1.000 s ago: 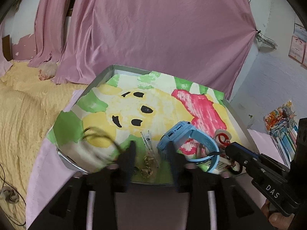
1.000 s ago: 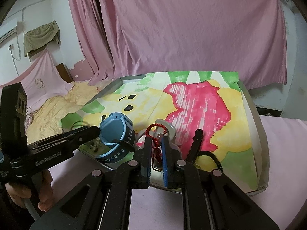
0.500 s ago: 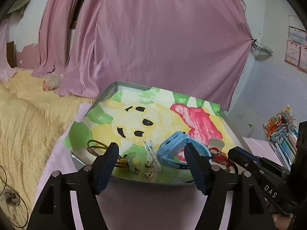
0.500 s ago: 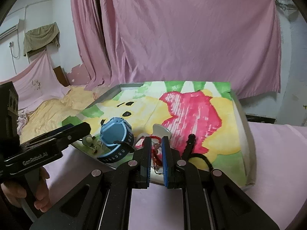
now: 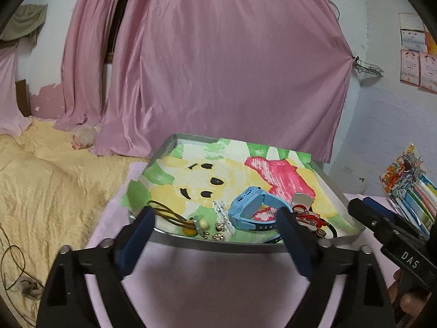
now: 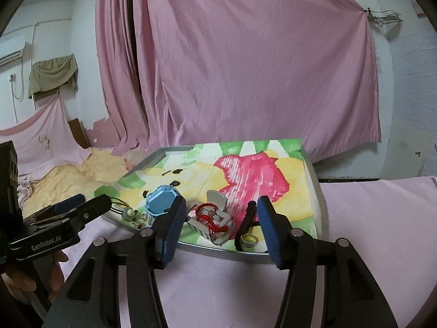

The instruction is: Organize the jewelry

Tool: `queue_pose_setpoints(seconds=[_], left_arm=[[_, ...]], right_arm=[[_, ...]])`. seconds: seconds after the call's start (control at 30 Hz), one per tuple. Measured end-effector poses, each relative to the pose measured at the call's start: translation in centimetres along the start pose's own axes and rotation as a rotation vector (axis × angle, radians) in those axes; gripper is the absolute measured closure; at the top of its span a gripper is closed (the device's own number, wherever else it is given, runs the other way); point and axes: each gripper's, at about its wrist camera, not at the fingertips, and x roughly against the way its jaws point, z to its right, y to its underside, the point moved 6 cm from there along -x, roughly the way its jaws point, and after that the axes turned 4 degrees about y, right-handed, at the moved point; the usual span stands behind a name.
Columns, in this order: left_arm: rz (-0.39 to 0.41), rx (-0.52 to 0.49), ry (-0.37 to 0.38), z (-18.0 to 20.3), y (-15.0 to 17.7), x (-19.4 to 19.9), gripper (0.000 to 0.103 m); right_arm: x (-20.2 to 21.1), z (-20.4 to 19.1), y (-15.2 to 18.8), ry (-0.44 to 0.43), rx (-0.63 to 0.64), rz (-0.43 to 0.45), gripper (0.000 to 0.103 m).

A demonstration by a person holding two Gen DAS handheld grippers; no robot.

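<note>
Hovering short of the tray [image 6: 318, 188], both wide and empty: left gripper [image 5: 215, 218], right gripper [image 6: 218, 210]. Best to pinch the red bracelet [image 6: 209, 214] alone, clear of the blue watch [image 6: 161, 201].

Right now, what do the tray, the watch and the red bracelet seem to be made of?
Tray: probably metal; grey rim with dull shine.
Watch: likely plastic or silicone; smooth light-blue case and strap.
Red bracelet: looks like knotted cord with a bead; thin braided strands.

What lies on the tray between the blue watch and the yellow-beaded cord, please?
In the left wrist view, a white clip and small gold earrings lie between the blue watch and yellow-beaded cord.
</note>
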Motion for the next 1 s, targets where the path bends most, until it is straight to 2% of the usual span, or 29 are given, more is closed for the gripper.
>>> queue_pose_setpoints(seconds=[0.07, 0.17, 0.23, 0.3, 0.4, 1.0], left_arm=[[0.034, -0.008, -0.014, -0.1, 0.0, 0.9, 0.002], [0.058, -0.022, -0.020, -0.1, 0.1, 2.2, 0.001], [0.066, -0.022, -0.020, -0.2, 0.3, 2.9, 0.001], [0.078, -0.021, -0.016, -0.2, 0.6, 3.8, 0.001], [0.089, -0.021, -0.018, -0.2, 1.0, 5.0, 0.001], [0.115, -0.045, -0.079, -0.4, 5.8, 13.2, 0.001]], right_arm=[[0.8, 0.1, 0.1, -0.005, -0.013, 0.020, 0.029], [1.8, 0.4, 0.5, -0.011, -0.034, 0.034, 0.014], [2.6, 0.5, 0.9, -0.012, -0.041, 0.035, 0.010], [3.0, 0.4, 1.2, -0.012, -0.040, 0.038, 0.009], [4.1, 0.2, 1.7, -0.005, -0.031, 0.048, 0.002], [13.7, -1.2, 5.5, 0.000, 0.011, 0.119, 0.002]])
